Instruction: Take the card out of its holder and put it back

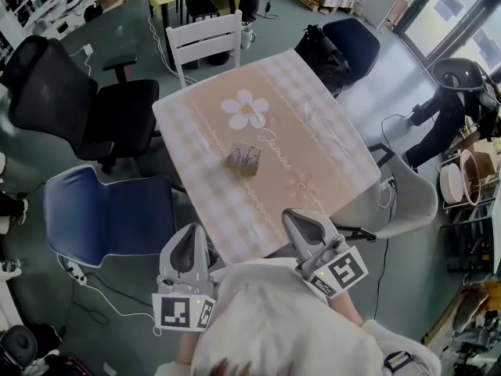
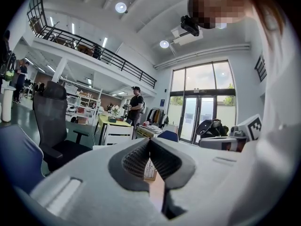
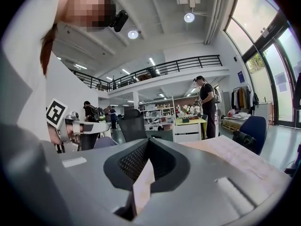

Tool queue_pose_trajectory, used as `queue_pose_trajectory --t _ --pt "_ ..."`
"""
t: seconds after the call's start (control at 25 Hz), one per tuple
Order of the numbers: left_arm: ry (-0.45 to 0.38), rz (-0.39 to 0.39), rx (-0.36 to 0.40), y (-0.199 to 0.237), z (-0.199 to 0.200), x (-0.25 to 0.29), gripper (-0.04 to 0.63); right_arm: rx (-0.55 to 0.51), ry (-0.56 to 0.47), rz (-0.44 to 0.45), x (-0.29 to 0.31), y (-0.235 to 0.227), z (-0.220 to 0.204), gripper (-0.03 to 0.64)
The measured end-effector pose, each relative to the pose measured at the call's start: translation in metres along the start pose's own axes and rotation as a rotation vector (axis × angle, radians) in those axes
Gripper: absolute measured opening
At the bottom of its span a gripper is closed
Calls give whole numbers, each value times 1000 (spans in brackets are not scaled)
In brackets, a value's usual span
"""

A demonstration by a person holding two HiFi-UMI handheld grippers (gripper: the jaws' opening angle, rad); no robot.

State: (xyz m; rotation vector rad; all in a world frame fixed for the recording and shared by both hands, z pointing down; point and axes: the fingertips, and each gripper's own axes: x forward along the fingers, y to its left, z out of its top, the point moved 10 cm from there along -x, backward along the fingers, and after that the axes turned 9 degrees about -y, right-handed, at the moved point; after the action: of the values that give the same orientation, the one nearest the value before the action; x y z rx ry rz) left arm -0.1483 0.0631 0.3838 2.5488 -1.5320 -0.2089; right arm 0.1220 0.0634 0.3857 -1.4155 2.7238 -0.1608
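left claw point(image 1: 190, 230) – you had it shut, nothing in it | right claw point(image 1: 297, 215) – shut too, empty | both were low at the near edge of the table point(image 1: 329, 143), side by side | holder point(image 1: 244, 159) stood in the middle of the table, well apart from both claws | card too small to see

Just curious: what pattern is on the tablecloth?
Tablecloth: peach checks, a white daisy; clearest in head view.
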Motion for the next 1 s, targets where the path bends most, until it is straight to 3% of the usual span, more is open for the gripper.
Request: queue_pose_trajectory --t 1.0 --pt "8 49 -13 5 -1 2 0 -1 18 -3 4 -4 -2 -2"
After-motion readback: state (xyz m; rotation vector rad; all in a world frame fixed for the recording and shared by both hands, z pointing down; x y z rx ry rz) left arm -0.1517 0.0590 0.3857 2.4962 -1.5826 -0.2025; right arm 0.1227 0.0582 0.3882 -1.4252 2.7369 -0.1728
